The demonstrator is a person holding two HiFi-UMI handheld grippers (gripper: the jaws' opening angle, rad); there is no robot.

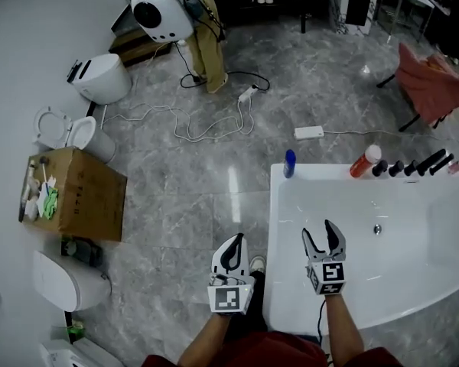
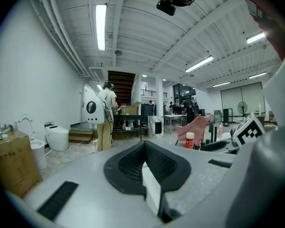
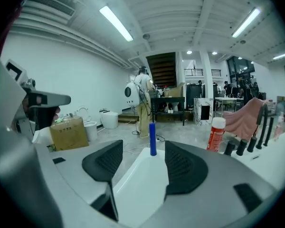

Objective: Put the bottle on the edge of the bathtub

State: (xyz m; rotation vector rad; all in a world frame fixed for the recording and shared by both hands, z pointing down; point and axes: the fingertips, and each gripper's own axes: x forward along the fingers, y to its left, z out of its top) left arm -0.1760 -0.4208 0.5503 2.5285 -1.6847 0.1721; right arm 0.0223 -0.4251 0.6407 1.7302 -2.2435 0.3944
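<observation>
Nearest to us are the two grippers. Our right gripper [image 1: 319, 234] hangs over the bathtub's [image 1: 278, 228] near edge with its jaws wide apart and nothing between the pads. Our left gripper [image 1: 231, 257] has its jaws together and empty, over the floor just beside the bathtub's left edge.

We take the blue bottle [image 1: 290, 163] to be the task's thing, though the pictures don't settle which bottle is meant. It stands upright on the rim at the far left corner, well apart from both grippers and in line with the right one's open jaws. Along the far edge stand an orange bottle [image 1: 365, 161] with a white cap, then a row of dark bottles [image 1: 413, 164] toward the far right corner.

With the bottle free on the edge, we judge the placing done and nothing left to set down.
</observation>
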